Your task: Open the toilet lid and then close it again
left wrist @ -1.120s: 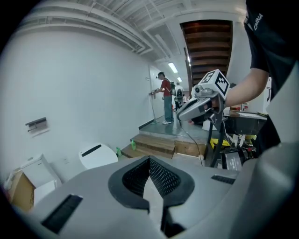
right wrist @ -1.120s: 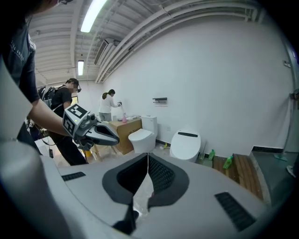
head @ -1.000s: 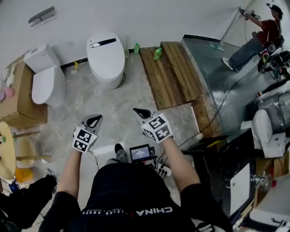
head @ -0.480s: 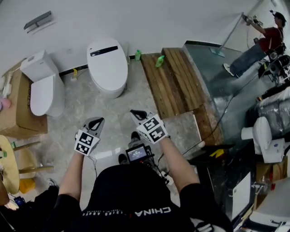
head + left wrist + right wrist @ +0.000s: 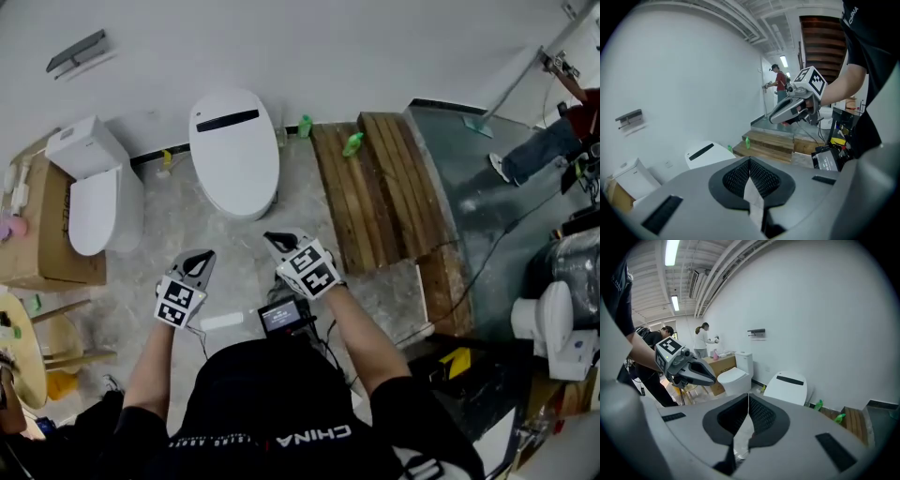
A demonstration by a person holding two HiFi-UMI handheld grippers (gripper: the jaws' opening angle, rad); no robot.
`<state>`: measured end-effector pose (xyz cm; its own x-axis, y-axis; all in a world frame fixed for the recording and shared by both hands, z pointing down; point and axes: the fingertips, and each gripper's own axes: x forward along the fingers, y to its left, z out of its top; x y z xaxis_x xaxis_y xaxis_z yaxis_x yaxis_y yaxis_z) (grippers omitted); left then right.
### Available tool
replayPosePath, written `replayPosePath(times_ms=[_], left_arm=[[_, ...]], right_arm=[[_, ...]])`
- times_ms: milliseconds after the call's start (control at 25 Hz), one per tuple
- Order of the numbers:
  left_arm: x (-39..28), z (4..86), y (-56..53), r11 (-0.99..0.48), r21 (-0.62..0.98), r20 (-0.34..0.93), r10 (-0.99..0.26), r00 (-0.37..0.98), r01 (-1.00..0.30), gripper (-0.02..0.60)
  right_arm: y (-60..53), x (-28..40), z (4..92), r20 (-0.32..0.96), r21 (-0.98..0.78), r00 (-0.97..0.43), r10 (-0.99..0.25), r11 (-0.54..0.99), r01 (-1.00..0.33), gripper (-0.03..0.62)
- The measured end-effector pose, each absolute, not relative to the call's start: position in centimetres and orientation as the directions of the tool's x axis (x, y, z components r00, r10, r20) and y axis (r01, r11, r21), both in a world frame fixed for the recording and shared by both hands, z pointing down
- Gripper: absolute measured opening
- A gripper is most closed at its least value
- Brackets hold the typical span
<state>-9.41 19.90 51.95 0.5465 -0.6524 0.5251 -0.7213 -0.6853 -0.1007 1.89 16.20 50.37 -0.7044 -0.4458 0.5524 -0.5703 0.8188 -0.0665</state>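
We hold the left gripper [image 5: 200, 257] and the right gripper [image 5: 273, 238] side by side over open floor [image 5: 178, 211], each with its fingers pressed together on nothing. The toilet lid [image 5: 234, 155] lies shut just ahead by the wall, between a second toilet [image 5: 98, 202] on its left and a wooden platform [image 5: 370, 187] whose edge runs along its right
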Motion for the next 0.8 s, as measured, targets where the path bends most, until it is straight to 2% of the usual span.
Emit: replayPosePath(times_ms=[400, 800], left_arm=[[-6.4, 50.7, 4.2, -0.627, -0.077, 0.545, -0.678, 0.494, -0.775, 0.009], [-6.2, 51.2, 0.0, -0.632, -0.068, 0.567, -0.661, 0.491, -0.772, 0.009]], right_arm=[[-0.3, 3.2, 49.9, 0.545, -0.123, -0.762, -0.351, 0.865, -0.486, 0.015], [-4.4, 1.8, 50.8, 0.55, -0.154, -0.776, -0.308, 0.876, -0.457, 0.015]])
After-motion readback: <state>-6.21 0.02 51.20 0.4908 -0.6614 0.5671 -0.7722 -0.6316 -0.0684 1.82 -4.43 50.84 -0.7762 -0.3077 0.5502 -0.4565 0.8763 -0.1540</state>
